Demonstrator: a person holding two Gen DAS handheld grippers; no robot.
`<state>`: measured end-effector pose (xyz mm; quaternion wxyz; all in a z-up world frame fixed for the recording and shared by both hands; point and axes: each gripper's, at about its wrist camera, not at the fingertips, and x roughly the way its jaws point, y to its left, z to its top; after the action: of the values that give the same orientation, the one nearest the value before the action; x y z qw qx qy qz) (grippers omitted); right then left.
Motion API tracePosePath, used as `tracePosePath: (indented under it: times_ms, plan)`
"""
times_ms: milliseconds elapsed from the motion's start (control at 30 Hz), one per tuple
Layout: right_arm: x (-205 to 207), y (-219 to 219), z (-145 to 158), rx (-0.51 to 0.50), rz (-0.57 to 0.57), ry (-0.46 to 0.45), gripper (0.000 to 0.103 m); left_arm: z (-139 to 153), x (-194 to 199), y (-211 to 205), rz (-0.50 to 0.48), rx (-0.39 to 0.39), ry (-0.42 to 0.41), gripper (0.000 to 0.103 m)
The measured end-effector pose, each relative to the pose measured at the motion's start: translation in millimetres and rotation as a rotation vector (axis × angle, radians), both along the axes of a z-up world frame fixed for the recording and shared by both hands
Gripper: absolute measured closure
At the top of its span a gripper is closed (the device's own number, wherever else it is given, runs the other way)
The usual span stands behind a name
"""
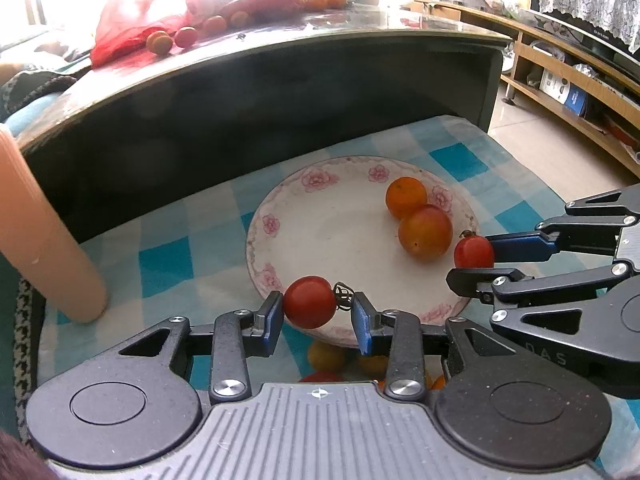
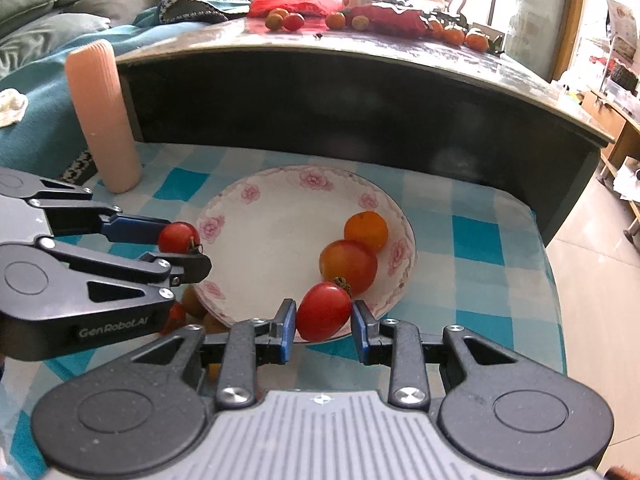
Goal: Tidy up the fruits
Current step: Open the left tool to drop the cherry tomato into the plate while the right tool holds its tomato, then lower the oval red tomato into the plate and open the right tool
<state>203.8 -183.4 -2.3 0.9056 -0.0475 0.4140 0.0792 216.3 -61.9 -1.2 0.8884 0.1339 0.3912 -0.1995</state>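
Left wrist view, 2 grippers [image 1: 316, 312] [image 1: 472, 254] each pinching 1 tomato [image 1: 310, 302] [image 1: 474, 252], 2 fruits [image 1: 406, 197] [image 1: 425, 233] on plate [image 1: 320, 236]

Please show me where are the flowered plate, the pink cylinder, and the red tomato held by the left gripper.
flowered plate [image 1: 276, 216]: left wrist view, on its left rim.
pink cylinder [image 2: 104, 120]: right wrist view, middle of its side.
red tomato in the left gripper [image 1: 310, 302]: left wrist view, centre of the fruit.

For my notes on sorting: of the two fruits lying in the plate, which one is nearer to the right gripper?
The larger reddish-orange fruit, just beyond the right gripper and its red tomato. The smaller orange one lies behind it, nearer the plate rim.
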Motion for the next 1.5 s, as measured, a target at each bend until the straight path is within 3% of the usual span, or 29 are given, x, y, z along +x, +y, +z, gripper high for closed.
tracePosePath:
  times_ms: [833, 1500]
  plan:
    - [22, -3, -14, -0.002, 0.001, 0.016, 0.058, -9, 9, -7, 0.031, 0.006, 0.000, 0.056]
    - [21, -6, -7, 0.047, -0.014, -0.011, 0.058, -5, 9, 1, 0.061, -0.003, -0.008, 0.045]
